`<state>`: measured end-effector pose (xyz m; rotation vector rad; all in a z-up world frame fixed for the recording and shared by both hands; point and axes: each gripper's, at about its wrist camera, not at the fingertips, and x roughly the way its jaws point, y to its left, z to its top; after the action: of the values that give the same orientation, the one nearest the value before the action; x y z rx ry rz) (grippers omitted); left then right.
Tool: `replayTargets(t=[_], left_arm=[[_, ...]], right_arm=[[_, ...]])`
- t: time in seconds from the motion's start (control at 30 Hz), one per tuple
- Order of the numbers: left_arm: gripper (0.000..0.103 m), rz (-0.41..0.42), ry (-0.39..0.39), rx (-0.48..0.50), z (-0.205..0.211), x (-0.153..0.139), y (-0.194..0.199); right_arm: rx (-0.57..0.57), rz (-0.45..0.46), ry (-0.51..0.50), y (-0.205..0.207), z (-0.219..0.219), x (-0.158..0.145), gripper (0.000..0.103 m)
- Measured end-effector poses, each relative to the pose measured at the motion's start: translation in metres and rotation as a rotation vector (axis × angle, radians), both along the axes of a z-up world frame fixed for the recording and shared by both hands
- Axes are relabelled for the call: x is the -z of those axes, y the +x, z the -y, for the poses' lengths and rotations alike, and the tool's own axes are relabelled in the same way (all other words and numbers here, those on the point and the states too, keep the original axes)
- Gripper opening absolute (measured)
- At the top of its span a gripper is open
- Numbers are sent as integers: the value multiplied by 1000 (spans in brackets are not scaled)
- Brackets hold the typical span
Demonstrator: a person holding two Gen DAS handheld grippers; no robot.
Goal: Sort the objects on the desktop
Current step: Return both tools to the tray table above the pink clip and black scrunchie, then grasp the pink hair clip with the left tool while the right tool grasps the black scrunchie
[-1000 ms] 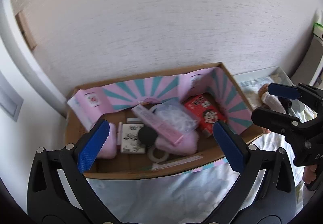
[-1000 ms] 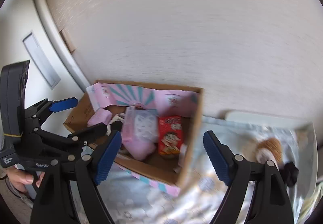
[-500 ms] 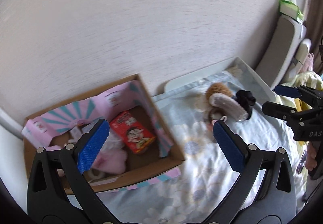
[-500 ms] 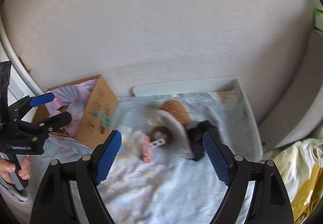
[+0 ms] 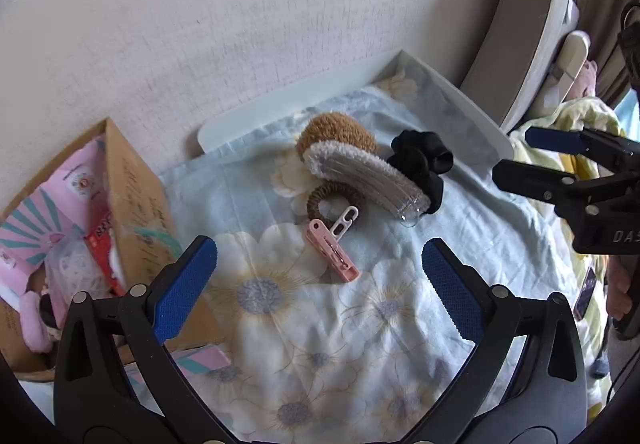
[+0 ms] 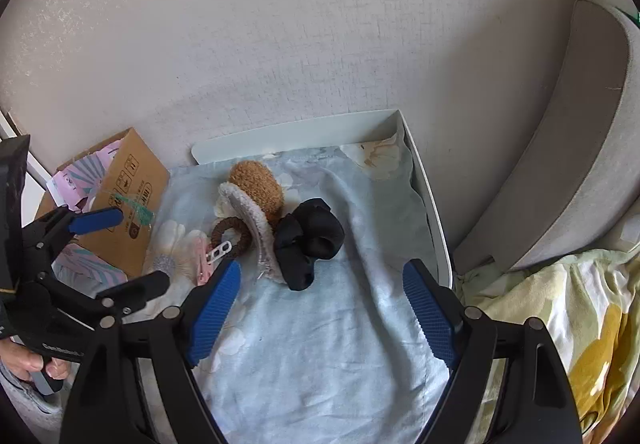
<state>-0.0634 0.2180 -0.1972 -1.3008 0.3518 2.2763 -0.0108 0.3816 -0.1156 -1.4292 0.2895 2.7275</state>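
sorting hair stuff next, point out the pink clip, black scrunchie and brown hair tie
pink clip (image 5: 335,257), left wrist view, middle of its body
black scrunchie (image 6: 310,240), right wrist view, centre folds
brown hair tie (image 5: 320,195), left wrist view, upper-left arc

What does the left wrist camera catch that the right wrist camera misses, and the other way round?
Only the left wrist view looks into the cardboard box, showing a red packet and pink items inside, and the whole pink clip. Only the right wrist view shows the full grey cushion and the yellow-flowered bedding. Both show the floral cloth, the brown fuzzy item, the brown hair tie, the black scrunchie, the white tray, and both open, empty claws: left claw, right claw.
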Motion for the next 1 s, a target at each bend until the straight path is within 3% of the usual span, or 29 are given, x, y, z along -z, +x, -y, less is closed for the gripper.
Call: replayTargets(t=[0.07, 0.33, 0.57, 0.67, 0.87, 1.0], left_arm=[[102, 3, -14, -6, -4, 8, -2], [103, -111, -173, -59, -18, 25, -3], [103, -133, -184, -26, -36, 31, 2], [103, -134, -205, -24, -44, 42, 2], [101, -115, -161, -59, -37, 54, 0], [84, -77, -136, -80, -32, 61, -5]], right_arm=[[-8, 7, 0, -3, -3, 5, 81], [-68, 33, -35, -28, -9, 27, 81], [-121, 45, -46, -46, -9, 41, 76], [-148, 54, -52, -51, -10, 45, 67], [-204, 69, -71, -60, -10, 54, 62], [-235, 78, -84, -65, -8, 60, 50]])
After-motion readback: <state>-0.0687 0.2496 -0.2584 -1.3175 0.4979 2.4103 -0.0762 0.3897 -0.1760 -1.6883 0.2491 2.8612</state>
